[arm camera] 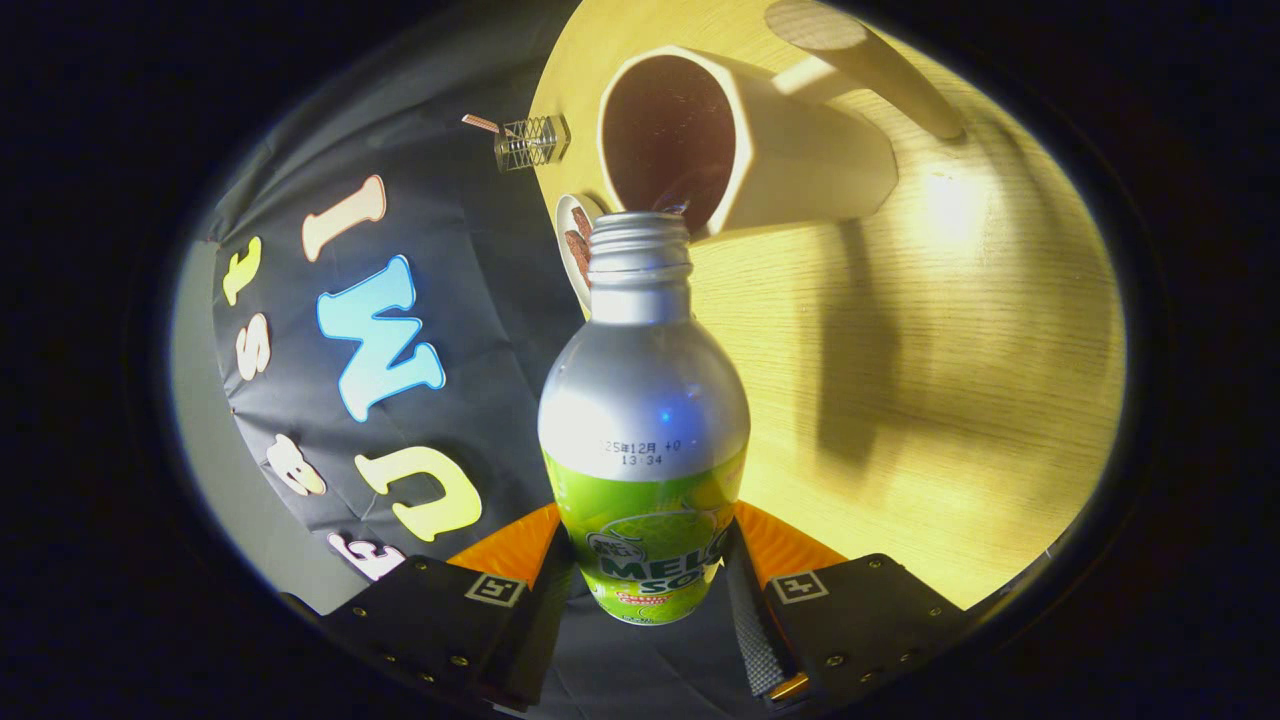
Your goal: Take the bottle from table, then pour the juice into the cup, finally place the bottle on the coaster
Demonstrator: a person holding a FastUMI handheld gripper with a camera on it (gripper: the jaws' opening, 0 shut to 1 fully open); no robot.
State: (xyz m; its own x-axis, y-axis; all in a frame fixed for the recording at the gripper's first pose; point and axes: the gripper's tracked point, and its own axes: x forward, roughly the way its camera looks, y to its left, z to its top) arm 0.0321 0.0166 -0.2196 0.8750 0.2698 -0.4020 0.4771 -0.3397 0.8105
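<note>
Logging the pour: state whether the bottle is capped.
Uncapped: the bottle shows bare neck threads and an open mouth at the cup rim, gripper clamping it.

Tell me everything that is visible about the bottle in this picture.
The bottle looks like metal: a silver shoulder and neck, a threaded mouth with no cap, and a green printed label around the lower body. The gripper holds it by the label part, one finger pressing on each side. It is tilted so that its open mouth reaches the rim of the cream cup, whose inside looks dark. The cup stands on the wooden table. I cannot tell for certain whether juice is flowing.
</note>
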